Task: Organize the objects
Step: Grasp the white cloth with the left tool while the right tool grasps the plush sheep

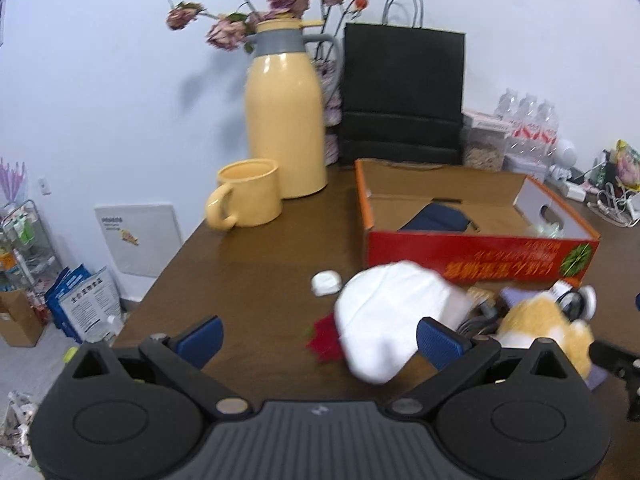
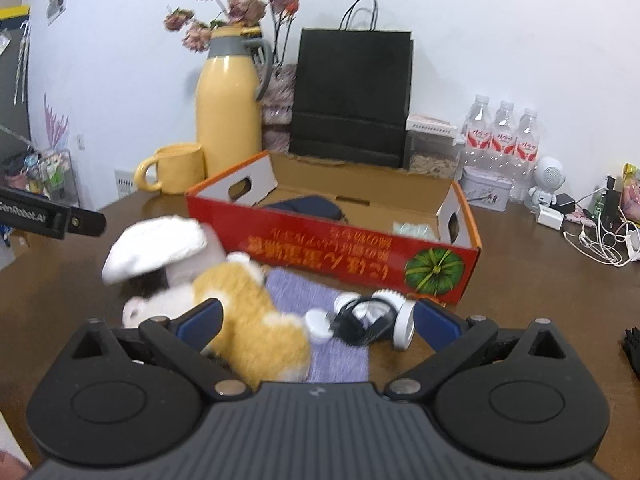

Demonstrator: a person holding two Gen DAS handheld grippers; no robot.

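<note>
Orange plush toy [image 2: 256, 320] lies lengthwise toward the camera; both grippers' fingers spread.

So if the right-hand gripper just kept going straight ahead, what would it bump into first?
Probably the yellow and white plush toy, which already lies between the open fingers of the right gripper, beside the white headphones. Past them stands the red cardboard box. The depth is hard to judge here.

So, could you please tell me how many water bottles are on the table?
3. They stand in a row at the back right by the wall: left bottle, middle bottle, right bottle, behind a small tin. More could be hidden behind them.
</note>
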